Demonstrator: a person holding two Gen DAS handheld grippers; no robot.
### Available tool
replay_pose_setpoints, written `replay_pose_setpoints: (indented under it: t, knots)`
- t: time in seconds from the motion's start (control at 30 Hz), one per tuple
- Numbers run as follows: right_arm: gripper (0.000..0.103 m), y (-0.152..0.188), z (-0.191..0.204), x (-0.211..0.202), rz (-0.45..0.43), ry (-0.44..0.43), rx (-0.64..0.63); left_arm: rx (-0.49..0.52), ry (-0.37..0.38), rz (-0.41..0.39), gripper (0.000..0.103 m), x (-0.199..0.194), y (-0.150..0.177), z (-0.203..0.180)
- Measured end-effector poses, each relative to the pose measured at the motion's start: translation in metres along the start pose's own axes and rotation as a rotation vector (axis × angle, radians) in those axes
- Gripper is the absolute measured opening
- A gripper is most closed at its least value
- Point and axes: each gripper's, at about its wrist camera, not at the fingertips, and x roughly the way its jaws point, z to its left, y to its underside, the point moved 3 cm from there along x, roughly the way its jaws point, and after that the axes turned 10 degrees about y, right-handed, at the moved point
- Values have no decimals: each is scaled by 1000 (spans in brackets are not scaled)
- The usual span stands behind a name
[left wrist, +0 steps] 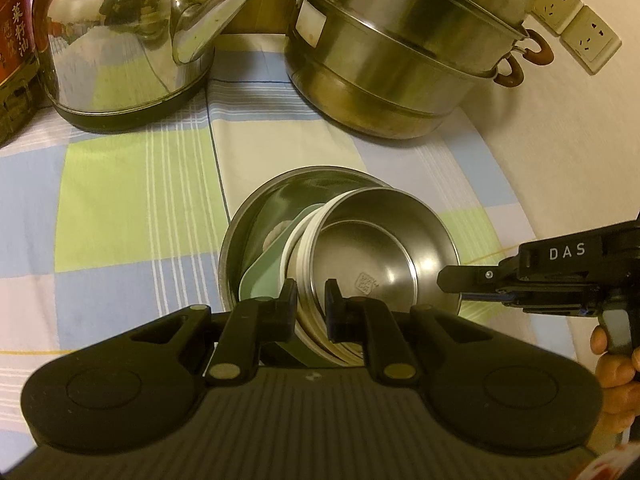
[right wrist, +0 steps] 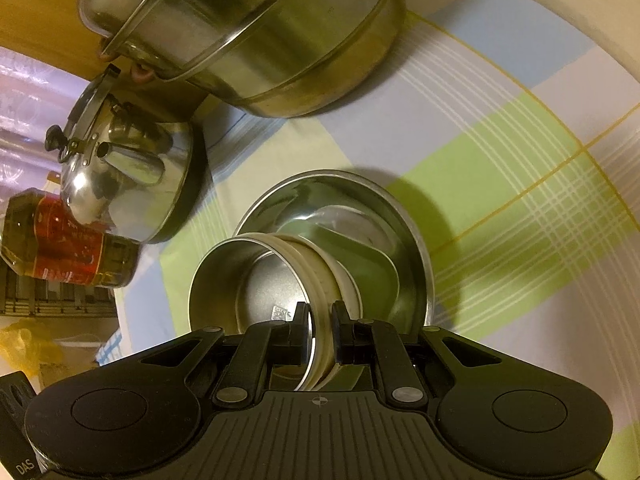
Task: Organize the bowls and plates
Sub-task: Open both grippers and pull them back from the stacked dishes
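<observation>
Left gripper [left wrist: 311,305] and right gripper [right wrist: 320,330] each nearly closed, pinching opposite rim walls of the small steel bowl [left wrist: 384,256]. Bowl tilted inside the large steel basin [left wrist: 256,216], leaning on a green plate [left wrist: 262,276]. Beyond the basin: kettle [left wrist: 128,48], steamer pot [left wrist: 400,56].

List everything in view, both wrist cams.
small steel bowl: 1, silver with cream outer band, tilted inside large bowl
green plate: 1, pale green, in large bowl under small bowl
large steel bowl: 1, silver, on cloth, centre
kettle: 1, polished steel, back left
steamer pot: 1, steel, brown handles, back right
oil bottle: 1, red label, beside kettle
wall sockets: 2, cream
checked cloth: 1, green, blue, white
left gripper: jaws on small bowl's rim
right gripper: jaws on opposite rim
hand: 1, holding right gripper
</observation>
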Motion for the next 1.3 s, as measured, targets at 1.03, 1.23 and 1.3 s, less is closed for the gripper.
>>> replay_pose_setpoints:
  t: [1.03, 1.23, 1.3]
  knots:
    - [64, 113, -15, -88, -373, -113, -287, 145, -162, -239, 24, -111, 87, -50]
    - [64, 162, -29, -105, -371, -89, -364, 126, -157, -210, 24, -124, 137, -76]
    - [64, 177, -36, -109, -354, -78, -377, 110, -156, -204, 24, -126, 153, -84]
